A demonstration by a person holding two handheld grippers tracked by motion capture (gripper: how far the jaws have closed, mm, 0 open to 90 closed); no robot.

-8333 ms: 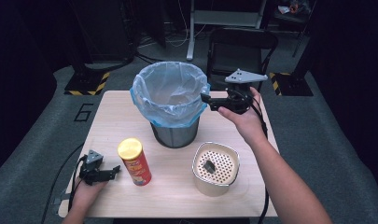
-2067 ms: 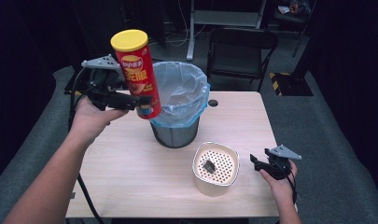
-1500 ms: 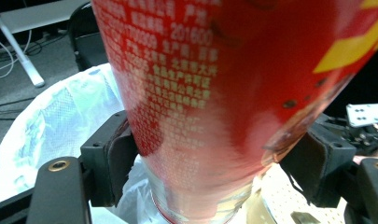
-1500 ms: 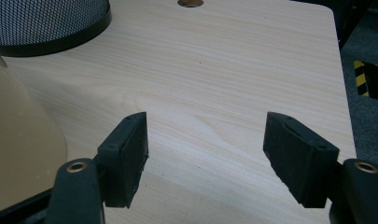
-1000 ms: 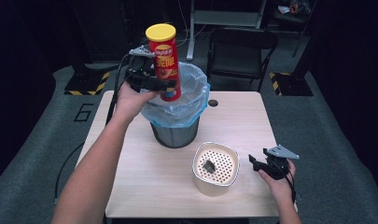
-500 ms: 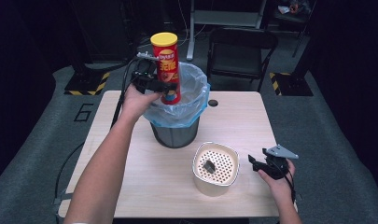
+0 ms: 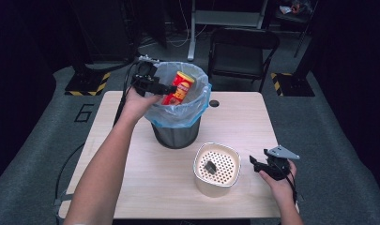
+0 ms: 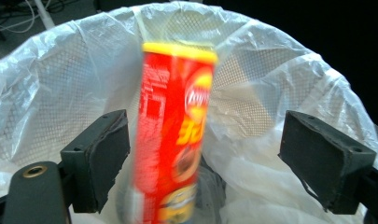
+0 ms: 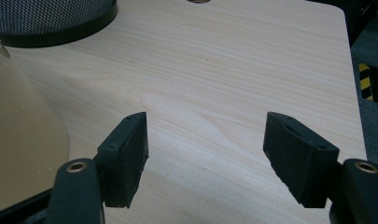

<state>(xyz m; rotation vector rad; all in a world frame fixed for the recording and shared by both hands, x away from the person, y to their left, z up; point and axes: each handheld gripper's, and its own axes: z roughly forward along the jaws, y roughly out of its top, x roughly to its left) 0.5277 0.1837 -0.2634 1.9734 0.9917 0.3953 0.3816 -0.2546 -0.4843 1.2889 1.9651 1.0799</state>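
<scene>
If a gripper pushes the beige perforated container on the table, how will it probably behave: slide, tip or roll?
The beige perforated container with rounded corners would probably slide rather than tip, since it looks wide and low on the smooth wooden table. It seems unlikely to roll, as its sides are nearly square. The small dark object inside might shift.

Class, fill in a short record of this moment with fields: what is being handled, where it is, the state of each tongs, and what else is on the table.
Handled: crisp can, red with a yellow lid
Where: tilted in the mouth of the bin, between open jaws; blurred
Left tongs: open, at the bin rim
Right tongs: open, low over the table
Also on table: cream perforated container holding a small dark item
</scene>
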